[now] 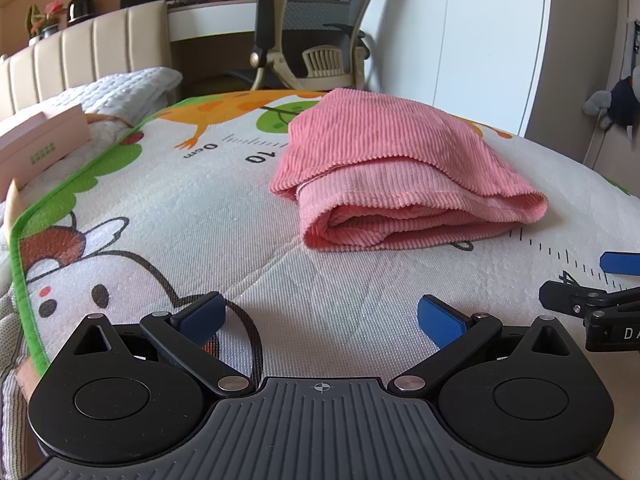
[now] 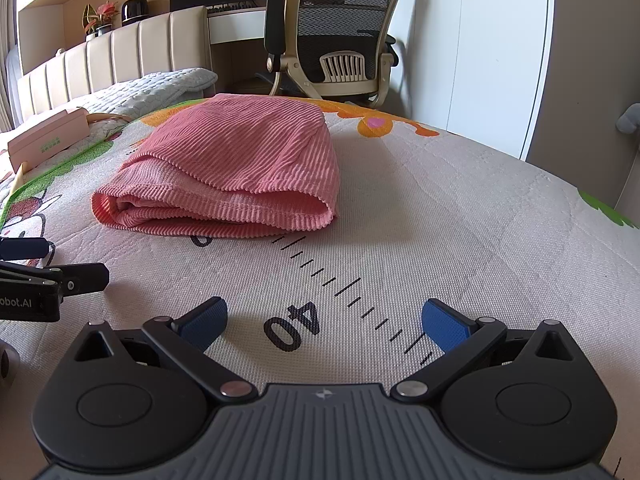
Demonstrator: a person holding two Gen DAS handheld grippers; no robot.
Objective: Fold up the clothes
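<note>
A single pink corduroy garment (image 1: pixel 404 168) lies folded into a compact bundle on a cartoon-printed play mat (image 1: pixel 200 216) spread over a bed, its layered open edges facing the cameras and its rounded fold toward the right. The left gripper (image 1: pixel 320 320) and the right gripper (image 2: pixel 324 320) hover side by side over bare mat on the near side of the garment, clear of it — both sets of jaws are spread wide and hold nothing, and each gripper shows at the edge of the other's view. Judged from how the cloth lies, the folding itself looks finished or very nearly so, with the bundle sitting between the printed ruler marks "10" and "40". Any further move would call for bringing the jaws forward to the near edges, pinching the layers together without dragging the stack apart, and either tightening the fold or lifting the bundle aside. By count: one garment, one mat, two grippers, one pink box (image 1: pixel 44 140) on the bed at the left, one office chair (image 2: pixel 340 40) beyond the foot of the mat, one potted plant (image 2: pixel 100 16) on the ledge behind the padded headboard (image 2: pixel 120 56). No other clothing is in view.
</note>
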